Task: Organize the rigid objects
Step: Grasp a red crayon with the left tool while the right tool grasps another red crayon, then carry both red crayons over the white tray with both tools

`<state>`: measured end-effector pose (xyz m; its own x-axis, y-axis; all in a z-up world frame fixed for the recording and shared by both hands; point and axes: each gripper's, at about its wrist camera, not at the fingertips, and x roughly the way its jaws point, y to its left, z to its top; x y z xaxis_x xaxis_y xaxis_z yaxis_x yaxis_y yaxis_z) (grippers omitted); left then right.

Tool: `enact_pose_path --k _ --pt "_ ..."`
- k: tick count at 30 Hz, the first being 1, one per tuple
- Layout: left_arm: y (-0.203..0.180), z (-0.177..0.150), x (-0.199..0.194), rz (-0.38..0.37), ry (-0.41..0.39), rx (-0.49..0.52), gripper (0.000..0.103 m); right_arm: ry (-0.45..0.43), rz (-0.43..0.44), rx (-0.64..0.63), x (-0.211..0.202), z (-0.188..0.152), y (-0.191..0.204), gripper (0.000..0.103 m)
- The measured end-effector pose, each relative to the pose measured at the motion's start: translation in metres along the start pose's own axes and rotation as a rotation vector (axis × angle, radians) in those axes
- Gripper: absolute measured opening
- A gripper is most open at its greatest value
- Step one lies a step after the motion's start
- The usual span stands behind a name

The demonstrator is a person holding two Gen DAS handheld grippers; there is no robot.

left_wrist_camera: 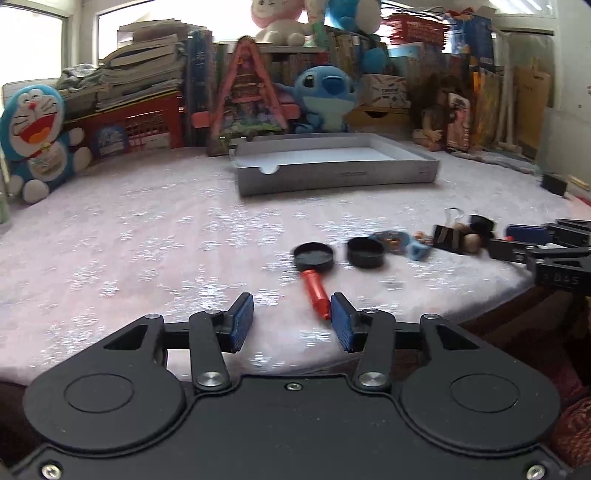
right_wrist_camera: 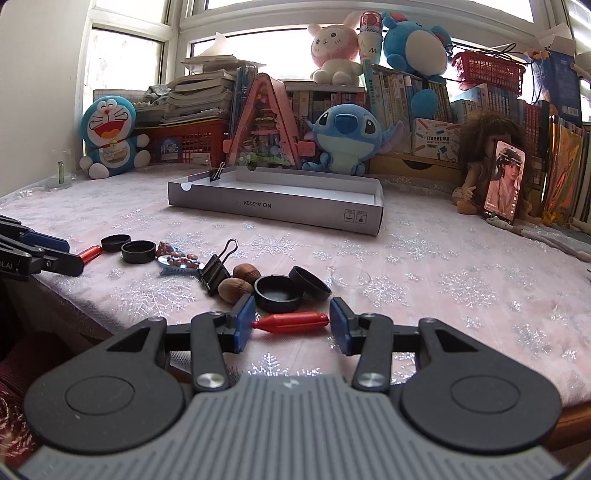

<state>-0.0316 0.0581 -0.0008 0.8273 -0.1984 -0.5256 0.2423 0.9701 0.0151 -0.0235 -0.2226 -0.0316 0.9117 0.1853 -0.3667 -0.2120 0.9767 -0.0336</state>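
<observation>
The grey tray's (right_wrist_camera: 280,206) front wall reads "NO.A-2224", printed upside down.

A lived-in home room, likely a child's bedroom or study corner, set before a bright window (right_wrist_camera: 236,22). Well beyond the fingers, the far edge of a table covered by a pink snowflake cloth (right_wrist_camera: 424,258) is lined with plush toys (right_wrist_camera: 345,138), a doll (right_wrist_camera: 480,162), and tightly packed rows of books (right_wrist_camera: 399,96). To the far left of the fingers, stacked papers (right_wrist_camera: 199,96) sit on a red plastic crate (right_wrist_camera: 192,142).
</observation>
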Motion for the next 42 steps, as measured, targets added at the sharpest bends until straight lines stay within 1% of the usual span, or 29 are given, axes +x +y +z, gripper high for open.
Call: enact_pose_path --k 6,10,11,13,15,17,20,23,25,26,27,29,34,35,37,39,40,41,42 --pt "0.017 0.003 0.007 0.087 -0.004 -0.047 0.044 0.003 -0.005 -0.001 0.000 0.000 0.001 0.051" --pt "0.023 0.007 0.013 0.119 -0.006 -0.075 0.044 0.002 -0.006 0.004 0.000 0.000 0.000 0.051" --pt "0.023 0.008 0.014 0.118 -0.007 -0.084 0.045 0.002 -0.006 0.006 0.000 0.000 0.001 0.051" --pt "0.023 0.008 0.013 0.091 -0.011 -0.105 0.048 0.002 -0.005 0.007 0.000 -0.001 0.001 0.051" --pt "0.021 0.007 0.011 0.058 -0.020 -0.120 0.055 0.002 -0.004 0.005 0.000 -0.001 0.001 0.051" --pt "0.017 0.006 0.010 0.034 -0.030 -0.119 0.059 0.001 -0.001 0.006 0.000 0.000 0.000 0.051" --pt "0.009 0.005 0.012 0.031 -0.042 -0.097 0.066 0.000 -0.001 0.007 0.000 -0.001 0.000 0.051" --pt "0.002 0.003 0.015 0.051 -0.063 -0.074 0.070 -0.002 0.004 0.007 -0.001 -0.001 0.000 0.051" --pt "-0.002 0.003 0.017 0.054 -0.091 -0.053 0.073 -0.011 0.012 0.003 -0.002 -0.001 -0.001 0.056" --pt "-0.004 0.002 0.018 0.057 -0.102 -0.039 0.074 -0.017 0.018 0.000 -0.002 -0.001 -0.001 0.064" --pt "-0.006 0.001 0.020 0.062 -0.103 -0.028 0.074 -0.012 0.023 0.000 -0.002 -0.002 -0.002 0.067" --pt "-0.008 -0.001 0.023 0.062 -0.096 -0.015 0.073 -0.010 0.024 0.000 -0.002 -0.002 -0.003 0.067" --pt "-0.008 -0.004 0.023 0.062 -0.103 -0.025 0.071 -0.015 0.000 0.031 -0.001 -0.002 -0.010 0.067" --pt "-0.007 -0.004 0.022 0.060 -0.105 -0.031 0.068 -0.014 0.004 0.035 -0.001 -0.003 -0.011 0.067" --pt "-0.006 -0.004 0.022 0.047 -0.104 -0.037 0.060 -0.012 0.014 0.026 -0.002 -0.003 -0.010 0.067" --pt "-0.006 -0.006 0.021 0.035 -0.106 -0.036 0.046 -0.010 0.027 -0.007 -0.004 -0.004 -0.006 0.067" --pt "-0.007 -0.006 0.021 0.032 -0.109 -0.036 0.041 -0.010 0.027 -0.028 -0.005 -0.004 -0.004 0.067" --pt "-0.007 -0.006 0.021 0.034 -0.110 -0.037 0.042 -0.010 0.027 -0.045 -0.005 -0.004 -0.002 0.058" --pt "-0.007 -0.005 0.021 0.037 -0.108 -0.040 0.042 -0.005 0.029 -0.054 -0.005 -0.003 0.000 0.051"
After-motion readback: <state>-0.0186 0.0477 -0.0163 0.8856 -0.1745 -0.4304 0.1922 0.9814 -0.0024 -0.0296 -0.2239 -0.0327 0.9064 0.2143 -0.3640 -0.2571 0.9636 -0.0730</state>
